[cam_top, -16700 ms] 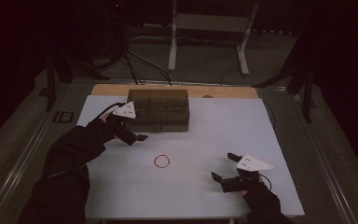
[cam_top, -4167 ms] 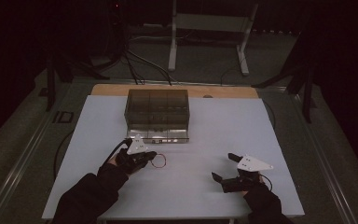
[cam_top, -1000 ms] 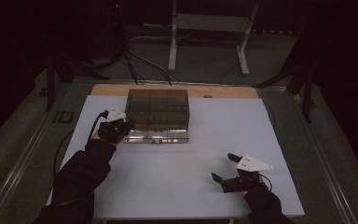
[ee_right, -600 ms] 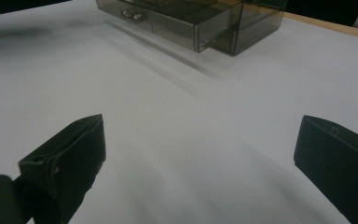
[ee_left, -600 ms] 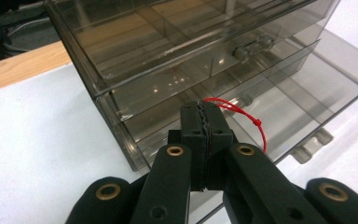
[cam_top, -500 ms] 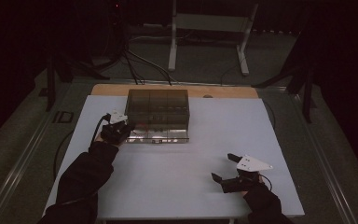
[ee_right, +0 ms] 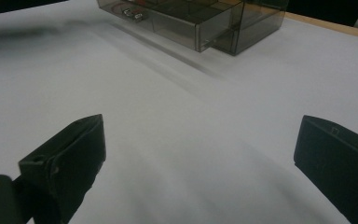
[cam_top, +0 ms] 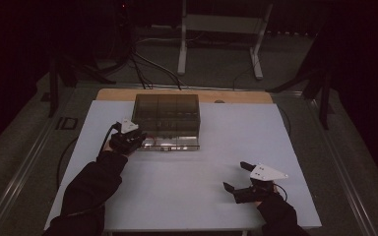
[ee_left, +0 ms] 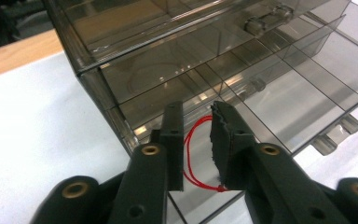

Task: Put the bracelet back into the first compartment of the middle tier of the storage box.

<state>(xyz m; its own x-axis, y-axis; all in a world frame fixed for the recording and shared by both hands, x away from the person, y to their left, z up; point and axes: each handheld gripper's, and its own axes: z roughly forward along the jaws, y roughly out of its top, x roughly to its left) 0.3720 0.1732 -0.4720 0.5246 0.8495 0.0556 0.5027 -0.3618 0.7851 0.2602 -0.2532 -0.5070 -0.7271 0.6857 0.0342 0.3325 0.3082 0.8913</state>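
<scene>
Now red rubber band point(ee_left: 196, 156) hangs btwn left gripper point(ee_left: 198, 140) jaws, just opening slightly, over open drawer point(ee_left: 279, 100).

white table top point(cam_top: 187, 196) | wooden board point(cam_top: 236, 96) (far edge) | metal stand point(cam_top: 219, 29) behind

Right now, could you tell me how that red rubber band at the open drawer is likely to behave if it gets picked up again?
The red rubber band is a thin loop, so it would probably hang limp and weigh almost nothing. Lying between the left gripper jaws, which have just been opening, it may cling to a pad rather than drop cleanly into the drawer. It looks unlikely to roll away.
</scene>
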